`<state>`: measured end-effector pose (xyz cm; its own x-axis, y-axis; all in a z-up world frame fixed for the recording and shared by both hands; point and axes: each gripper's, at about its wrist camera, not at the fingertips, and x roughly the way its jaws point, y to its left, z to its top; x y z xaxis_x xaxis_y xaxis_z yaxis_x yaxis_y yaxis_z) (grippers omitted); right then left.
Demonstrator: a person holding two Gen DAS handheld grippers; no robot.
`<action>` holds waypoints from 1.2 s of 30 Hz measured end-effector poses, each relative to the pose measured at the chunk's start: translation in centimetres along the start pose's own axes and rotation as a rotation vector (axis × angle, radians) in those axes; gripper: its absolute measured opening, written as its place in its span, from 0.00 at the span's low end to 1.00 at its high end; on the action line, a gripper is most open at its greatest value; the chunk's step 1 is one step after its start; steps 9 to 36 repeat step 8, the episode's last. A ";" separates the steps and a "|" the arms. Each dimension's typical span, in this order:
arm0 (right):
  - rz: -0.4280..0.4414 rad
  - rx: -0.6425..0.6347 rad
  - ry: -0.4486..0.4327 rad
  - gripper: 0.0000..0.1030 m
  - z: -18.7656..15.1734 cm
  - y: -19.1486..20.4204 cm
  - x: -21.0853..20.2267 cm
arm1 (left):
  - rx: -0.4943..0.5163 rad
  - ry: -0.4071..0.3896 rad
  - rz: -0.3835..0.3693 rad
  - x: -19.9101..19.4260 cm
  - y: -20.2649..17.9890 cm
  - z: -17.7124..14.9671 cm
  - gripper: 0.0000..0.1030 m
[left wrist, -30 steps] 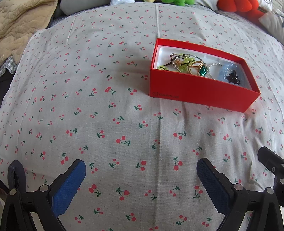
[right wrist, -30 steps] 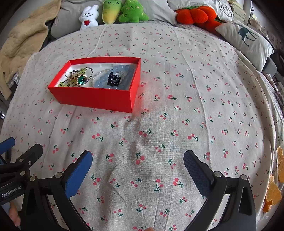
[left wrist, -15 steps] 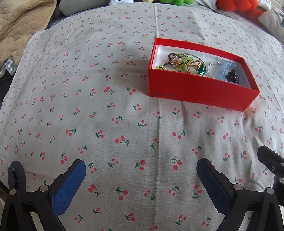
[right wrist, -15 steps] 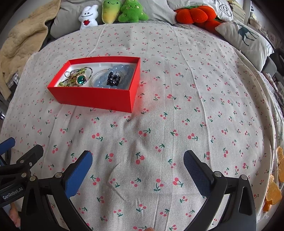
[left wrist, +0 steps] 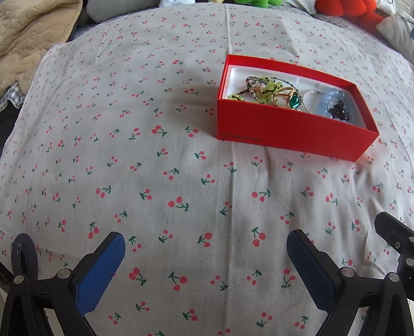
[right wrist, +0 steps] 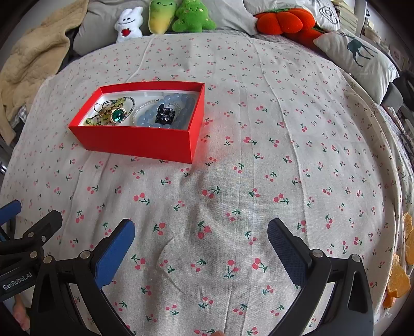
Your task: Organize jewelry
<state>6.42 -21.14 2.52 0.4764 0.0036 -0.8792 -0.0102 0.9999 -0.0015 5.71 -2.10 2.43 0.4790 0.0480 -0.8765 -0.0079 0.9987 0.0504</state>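
A red cardboard box [left wrist: 289, 130] [right wrist: 139, 140] with a white lining sits on the cherry-print bedspread. Inside lie a green-stone gold ring [left wrist: 293, 101] [right wrist: 118, 114], a yellow-green bead bracelet [left wrist: 269, 89], a pale blue bead bracelet [right wrist: 181, 108], a thin silver chain [left wrist: 309, 94] and a dark beaded piece [left wrist: 337, 112] [right wrist: 165, 113]. My left gripper [left wrist: 205, 244] hovers open over bare cloth well short of the box. My right gripper [right wrist: 201, 234] is also open and holds nothing, with the box up and to its left.
Plush toys [right wrist: 165, 18] and an orange pumpkin cushion [right wrist: 283, 22] line the far edge. A deer-print pillow [right wrist: 359, 58] lies at the right, a beige quilted blanket [left wrist: 28, 36] at the left. The other gripper's frame [right wrist: 23, 245] shows at lower left.
The left wrist view has crept slightly, so the box sits a touch lower and further left. The right gripper has barely moved. Both stay open.
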 end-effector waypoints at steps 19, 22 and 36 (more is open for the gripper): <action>-0.018 -0.008 0.002 1.00 -0.4 0.4 0.5 | 0.009 -0.003 -0.008 0.3 0.0 -0.4 0.99; -0.018 -0.008 0.002 1.00 -0.4 0.4 0.5 | 0.009 -0.003 -0.008 0.3 0.0 -0.4 0.99; -0.018 -0.008 0.002 1.00 -0.4 0.4 0.5 | 0.009 -0.003 -0.008 0.3 0.0 -0.4 0.99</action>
